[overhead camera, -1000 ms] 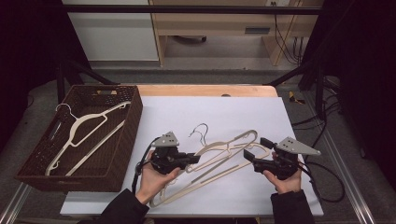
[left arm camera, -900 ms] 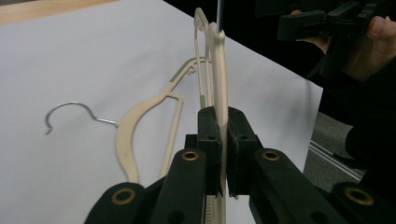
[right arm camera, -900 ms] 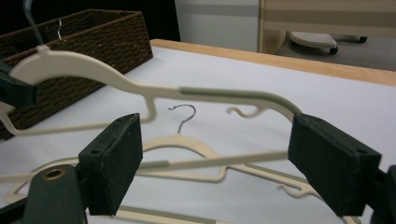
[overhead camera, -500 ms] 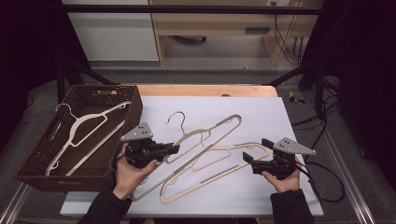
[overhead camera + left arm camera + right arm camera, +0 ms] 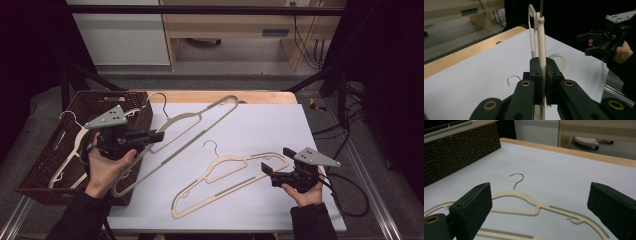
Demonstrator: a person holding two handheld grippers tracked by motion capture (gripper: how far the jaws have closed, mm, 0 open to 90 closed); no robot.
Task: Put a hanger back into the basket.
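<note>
Black jaws of the left gripper (image 5: 156,135) clamp tight on the thin edge of a cream hanger (image 5: 200,120), gripping it near the neck so the frame rides clear of the white table (image 5: 320,125); in the left gripper view the hanger (image 5: 541,37) stands edge-on between the two pads, its steel hook rising out of the top of the picture. Seen from above, the held hanger slants from the gripper up toward the table's far wooden edge, its hook (image 5: 159,97) hanging over the rim of the brown wicker basket (image 5: 45,165), a likely sign that it is being carried there; another cream hanger (image 5: 75,142) already lies inside the basket. The right gripper (image 5: 265,167) waits low at the table's near right side with its jaws spread wide and nothing between them, having just been opening; it points at the shoulder of a second cream hanger (image 5: 227,175), which lies flat on the white surface with its hook (image 5: 517,178) toward the far side, apparently let go so the other hand could lift its load free. The flat hanger is probably next for the basket.
</note>
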